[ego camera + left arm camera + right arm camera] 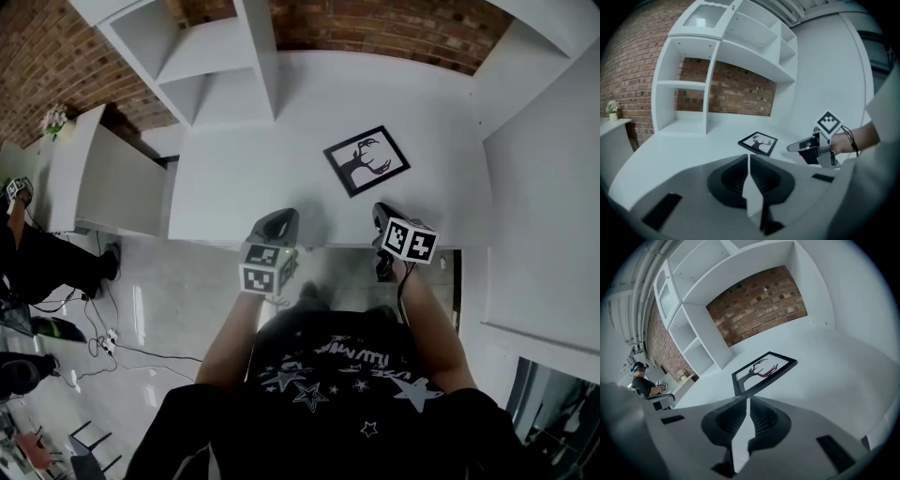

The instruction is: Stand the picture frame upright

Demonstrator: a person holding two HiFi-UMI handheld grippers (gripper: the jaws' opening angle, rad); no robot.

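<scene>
While my left tongs [748,158] hang pressed together with nothing between them, at the near edge of the white tabletop [234,178], I judge the task not yet begun: nothing is gripped or lifted. The picture frame [367,160] lies flat on its back, face up, ahead of the left tongs and off to their right. It is almost straight ahead of the right tongs [749,401], near their tips but apart from them. It is a thin black rectangle around a white print of a black stag silhouette, turned askew to the tabletop's edge. My right tongs are likewise closed and empty. The whole job remains: open, take an edge, tip it up, leave it standing.
</scene>
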